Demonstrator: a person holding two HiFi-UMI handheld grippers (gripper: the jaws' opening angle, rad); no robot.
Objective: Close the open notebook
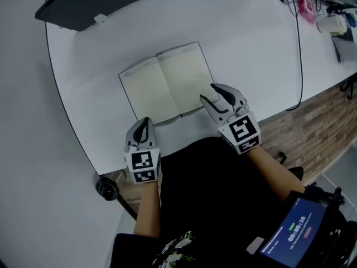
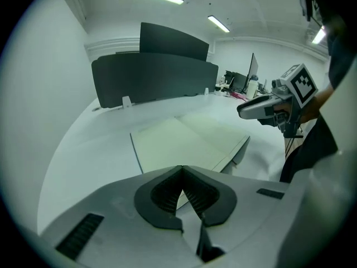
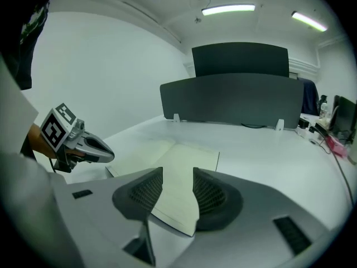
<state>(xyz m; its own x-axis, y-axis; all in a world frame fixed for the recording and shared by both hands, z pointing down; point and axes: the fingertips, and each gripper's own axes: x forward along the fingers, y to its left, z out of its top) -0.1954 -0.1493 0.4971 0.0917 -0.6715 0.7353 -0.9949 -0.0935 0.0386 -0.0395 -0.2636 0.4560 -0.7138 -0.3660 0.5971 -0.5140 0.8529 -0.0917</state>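
Right gripper (image 1: 207,92), jaws apart, hangs over the open notebook's (image 1: 156,88) right page.

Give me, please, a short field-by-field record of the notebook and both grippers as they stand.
item: notebook, open and lying flat, pale pages up
surface: white table
left: left gripper, jaws together, empty, at the left page's near edge
right: right gripper, jaws apart, gripping nothing, over the right page's near corner; contact unclear
task state: notebook not yet closed
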